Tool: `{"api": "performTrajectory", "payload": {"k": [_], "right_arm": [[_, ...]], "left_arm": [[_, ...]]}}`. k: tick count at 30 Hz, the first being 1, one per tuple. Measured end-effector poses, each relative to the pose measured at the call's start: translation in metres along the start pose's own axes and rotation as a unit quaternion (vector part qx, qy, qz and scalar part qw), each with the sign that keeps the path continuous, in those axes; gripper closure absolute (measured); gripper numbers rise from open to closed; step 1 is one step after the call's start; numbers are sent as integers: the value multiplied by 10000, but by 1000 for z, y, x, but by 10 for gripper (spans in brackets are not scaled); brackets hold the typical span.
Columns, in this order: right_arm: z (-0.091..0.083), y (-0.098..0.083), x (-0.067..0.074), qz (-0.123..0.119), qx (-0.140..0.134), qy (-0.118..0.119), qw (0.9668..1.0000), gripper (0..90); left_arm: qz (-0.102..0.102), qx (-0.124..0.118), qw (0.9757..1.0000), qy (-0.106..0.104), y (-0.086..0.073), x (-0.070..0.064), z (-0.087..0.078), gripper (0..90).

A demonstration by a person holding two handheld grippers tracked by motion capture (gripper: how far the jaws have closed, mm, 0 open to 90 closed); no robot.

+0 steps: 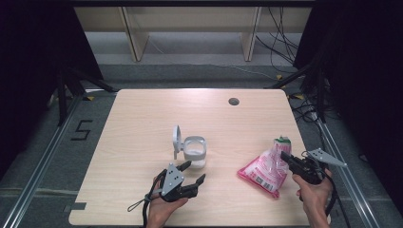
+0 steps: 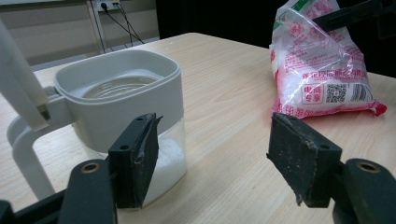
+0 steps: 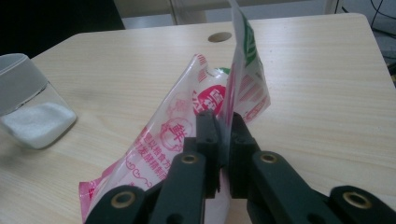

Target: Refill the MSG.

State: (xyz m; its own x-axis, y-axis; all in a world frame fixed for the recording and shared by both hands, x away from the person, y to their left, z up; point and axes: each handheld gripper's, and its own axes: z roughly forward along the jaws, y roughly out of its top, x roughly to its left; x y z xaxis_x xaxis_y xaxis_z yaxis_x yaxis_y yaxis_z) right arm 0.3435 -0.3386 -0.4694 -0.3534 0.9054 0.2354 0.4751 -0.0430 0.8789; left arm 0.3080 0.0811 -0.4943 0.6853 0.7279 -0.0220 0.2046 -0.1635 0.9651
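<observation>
High view: white-lidded container (image 1: 194,151) sits mid-tabletop (image 1: 142,123), lid up, white granules inside. Pink bag (image 1: 264,169) right of container, pinched near top by right gripper (image 1: 288,159). Left gripper (image 1: 194,172) spread, just before container. Risk: thin film slips, granules spill. QR code and red print on bag, characters too small to read.

A clear container (image 1: 195,153) with a grey-white collar stood upright on the table, its hinged lid (image 1: 176,137) flipped open and standing up at its left side, a shallow layer of white granules in its bottom. To the container's right, well apart, a pink-and-white printed plastic bag (image 1: 266,170) of white granules lay tilted, its green-edged top corner lifted upward.
</observation>
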Motion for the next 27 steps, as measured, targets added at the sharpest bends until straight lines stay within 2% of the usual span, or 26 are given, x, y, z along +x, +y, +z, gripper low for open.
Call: {"api": "performTrajectory", "payload": {"k": [1, 2, 3, 5, 6, 7, 8, 9, 11, 12, 13, 14, 15, 16, 17, 18, 19, 20, 21, 22, 23, 24, 25, 26, 27], "right_arm": [[0, 0, -1, -2, 72, 79, 9999, 835], [0, 0, -1, 10, 117, 30, 9999, 827], [1, 0, -3, -72, 102, 23, 9999, 822], [2, -1, -4, -175, 47, -69, 9998, 796], [3, -2, -3, -49, -29, 41, 10000, 775], [4, -2, -5, -81, 24, 14, 10000, 746], [3, -3, -2, 207, 76, 46, 9997, 717], [5, -4, -4, 153, -30, 87, 9998, 702], [6, -5, -4, 85, 74, -37, 9999, 666], [7, -5, -5, 54, 59, -13, 10000, 650], [6, -6, -2, 321, 195, -1, 9993, 626], [6, -6, -1, 429, 189, 44, 9989, 610], [7, -6, -1, 427, 138, 2, 9990, 592], [8, -6, -5, 241, 132, 80, 9996, 575], [8, -7, -2, 340, 150, -45, 9993, 555], [7, -7, -1, 321, 203, -139, 9992, 537], [8, -8, 0, 366, 193, -112, 9991, 528], [8, -8, -2, 224, 156, -139, 9995, 520], [7, -9, 2, 454, 163, -138, 9987, 515], [6, -9, -1, 272, 184, -168, 9993, 509], [5, -10, 1, 353, 160, -236, 9990, 496], [5, -10, -2, 278, 121, -170, 9994, 485], [3, -11, -1, 301, 164, -275, 9990, 472], [1, -11, 1, 504, 197, -329, 9980, 459], [0, -11, -2, 404, 146, -264, 9987, 457]], "left_arm": [[70, 26, 10000, 3, 0, 1, -1, 329], [53, 30, 10000, 8, 0, 2, -1, 329], [131, 32, 9999, -9, 1, 3, -1, 330], [72, -3, 10000, 14, 0, 4, -2, 331], [84, 15, 10000, 11, 1, 4, -2, 331], [32, 23, 10000, 42, 1, 5, -3, 331], [48, 23, 10000, 48, 1, 6, -4, 331], [23, -22, 10000, 56, 1, 7, -4, 331], [52, 41, 9999, 103, 1, 9, -7, 332], [52, 17, 9999, 88, 1, 11, -8, 332], [59, 38, 9999, 133, 1, 12, -9, 332], [76, 41, 9999, 145, 1, 13, -10, 332], [44, -1, 9999, 137, 1, 15, -11, 332], [59, 42, 9998, 172, 1, 16, -12, 332], [50, 44, 9998, 179, 0, 16, -13, 333], [76, 52, 9998, 182, 1, 17, -14, 333], [33, 3, 9999, 170, 0, 18, -14, 333], [26, 34, 9998, 195, 0, 18, -15, 333], [39, 32, 9998, 216, 0, 19, -16, 333], [50, 40, 9997, 226, 0, 20, -17, 333], [25, 52, 9997, 244, 0, 21, -18, 333], [45, -9, 9998, 190, -1, 22, -17, 333], [4, 10, 9997, 238, -1, 21, -19, 332], [13, 2, 9997, 226, -1, 22, -19, 332], [12, 4, 9997, 232, -1, 22, -19, 332]]}}
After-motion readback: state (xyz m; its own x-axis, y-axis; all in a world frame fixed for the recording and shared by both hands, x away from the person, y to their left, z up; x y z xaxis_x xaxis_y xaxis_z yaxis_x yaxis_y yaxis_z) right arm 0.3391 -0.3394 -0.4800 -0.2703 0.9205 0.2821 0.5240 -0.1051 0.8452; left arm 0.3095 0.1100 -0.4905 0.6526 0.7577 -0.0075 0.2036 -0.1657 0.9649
